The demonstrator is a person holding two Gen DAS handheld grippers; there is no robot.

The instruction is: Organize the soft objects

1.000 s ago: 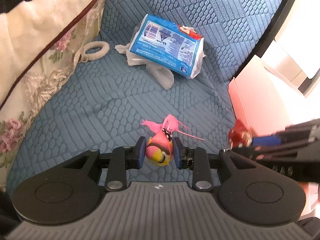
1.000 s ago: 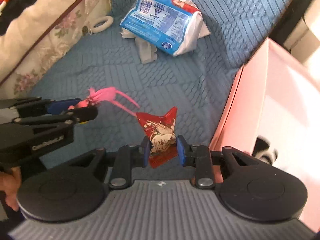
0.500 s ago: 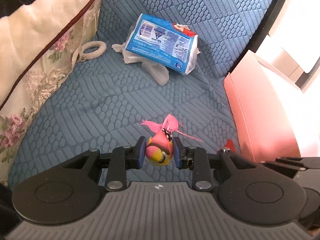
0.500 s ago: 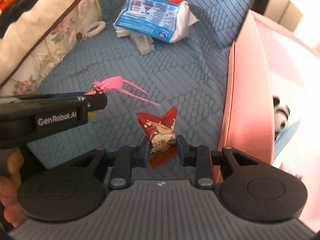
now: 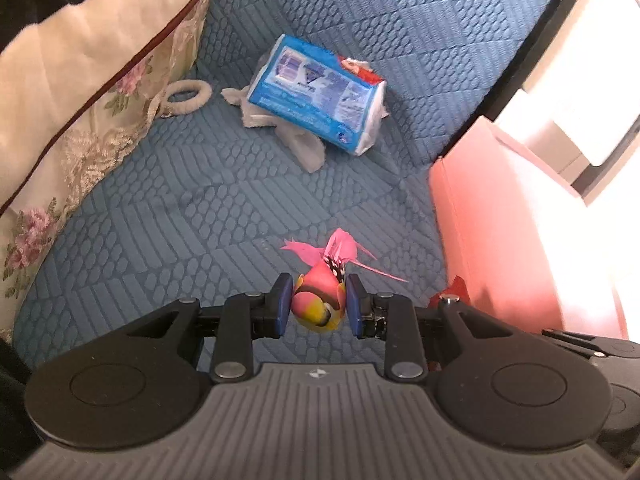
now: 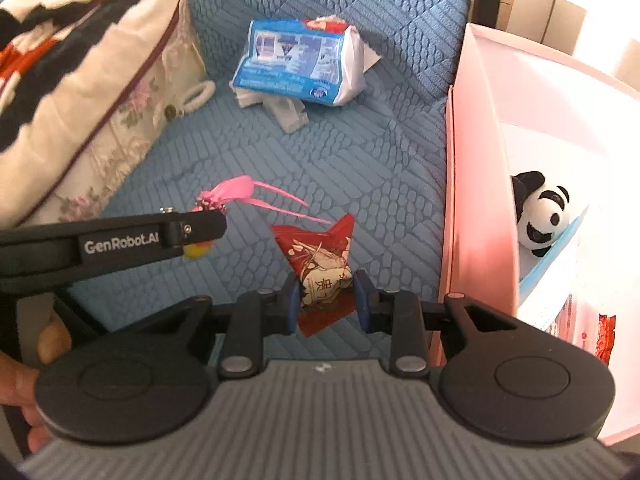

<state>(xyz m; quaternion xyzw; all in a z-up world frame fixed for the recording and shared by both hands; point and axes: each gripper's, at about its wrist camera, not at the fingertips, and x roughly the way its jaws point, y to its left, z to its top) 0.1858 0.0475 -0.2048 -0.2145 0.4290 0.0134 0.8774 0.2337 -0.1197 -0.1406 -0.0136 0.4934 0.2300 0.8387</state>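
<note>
A blue quilted sofa seat [image 5: 192, 216] with a floral cushion [image 5: 80, 120], glaring daylight at right
</note>
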